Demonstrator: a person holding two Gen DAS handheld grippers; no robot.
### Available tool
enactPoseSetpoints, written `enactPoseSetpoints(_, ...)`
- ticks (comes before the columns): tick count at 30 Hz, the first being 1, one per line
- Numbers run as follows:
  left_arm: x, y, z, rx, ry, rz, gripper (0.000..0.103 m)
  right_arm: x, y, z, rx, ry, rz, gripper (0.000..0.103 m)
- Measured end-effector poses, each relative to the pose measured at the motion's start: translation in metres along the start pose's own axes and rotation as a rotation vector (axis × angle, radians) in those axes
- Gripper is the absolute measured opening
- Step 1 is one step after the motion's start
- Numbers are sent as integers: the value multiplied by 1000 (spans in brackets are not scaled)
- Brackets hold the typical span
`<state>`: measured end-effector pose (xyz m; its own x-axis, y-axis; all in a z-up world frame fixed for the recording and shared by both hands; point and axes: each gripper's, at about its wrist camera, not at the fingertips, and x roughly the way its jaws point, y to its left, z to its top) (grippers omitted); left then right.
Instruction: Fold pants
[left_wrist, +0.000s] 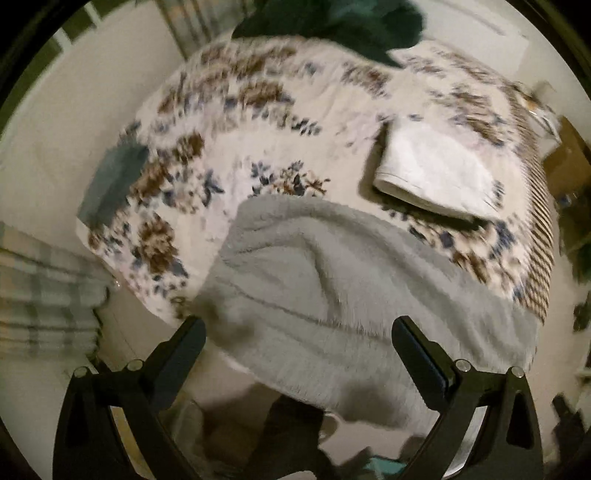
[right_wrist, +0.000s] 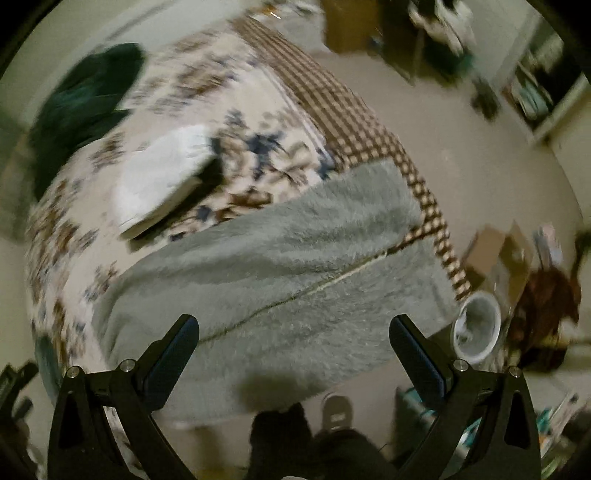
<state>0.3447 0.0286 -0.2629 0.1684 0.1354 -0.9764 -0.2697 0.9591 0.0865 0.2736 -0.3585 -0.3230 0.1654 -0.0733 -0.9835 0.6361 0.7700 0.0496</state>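
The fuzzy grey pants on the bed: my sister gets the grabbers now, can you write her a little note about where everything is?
Left gripper: open, holding nothing, above the pants' near edge.
Right gripper: open, holding nothing, also above the pants.
The grey pants lie on the near side of the flowered bed cover, hanging a bit over the edge. They look laid out in a long shape with a seam line along them.
A folded white cloth lies behind them, and a dark green garment sits at the far end.
Left to do: grab the pants and fold them.
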Motion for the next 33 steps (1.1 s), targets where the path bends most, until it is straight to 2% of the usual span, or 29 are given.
enactPoseSetpoints(5,108,-4,73,-125,118,26,103,116,3,64,149,113,-35,103)
enactPoseSetpoints(10,213,-6,126,-243,228,35,103,221,-2,112,278,189,-76,103)
enactPoseSetpoints(12,257,-11,140,-284,281,27,99,252,-10,123,332,220,-83,103)
enactPoseSetpoints(14,295,-15,153,-310,335,11,86,286,-21,134,391,247,-97,103)
enactPoseSetpoints(17,343,-19,156,-351,421,8,82,330,-36,145,482,290,-104,103)
enactPoseSetpoints(19,358,-20,154,-369,445,13,77,356,-46,151,558,309,-98,103)
enactPoseSetpoints(21,362,-20,150,-379,426,6,73,372,-51,155,608,313,-89,103)
enactPoseSetpoints(22,359,-20,148,-383,408,2,64,377,-52,156,617,313,-90,100)
enactPoseSetpoints(23,353,-20,146,-385,379,3,50,380,-52,157,617,309,-91,97)
enactPoseSetpoints(24,344,-20,143,-383,349,4,41,383,-50,159,599,302,-97,89)
enactPoseSetpoints(25,338,-19,140,-378,332,7,25,384,-49,160,581,300,-102,76)
enactPoseSetpoints(26,327,-17,135,-375,312,1,16,383,-47,161,556,294,-112,69)
enactPoseSetpoints(28,313,-10,127,-392,287,-33,11,378,-43,159,514,279,-124,35)
enactPoseSetpoints(31,283,-1,111,-404,246,-92,9,360,-44,154,475,255,-88,17)
enactPoseSetpoints(33,255,7,97,-397,202,-125,9,343,-46,150,447,231,-53,14)
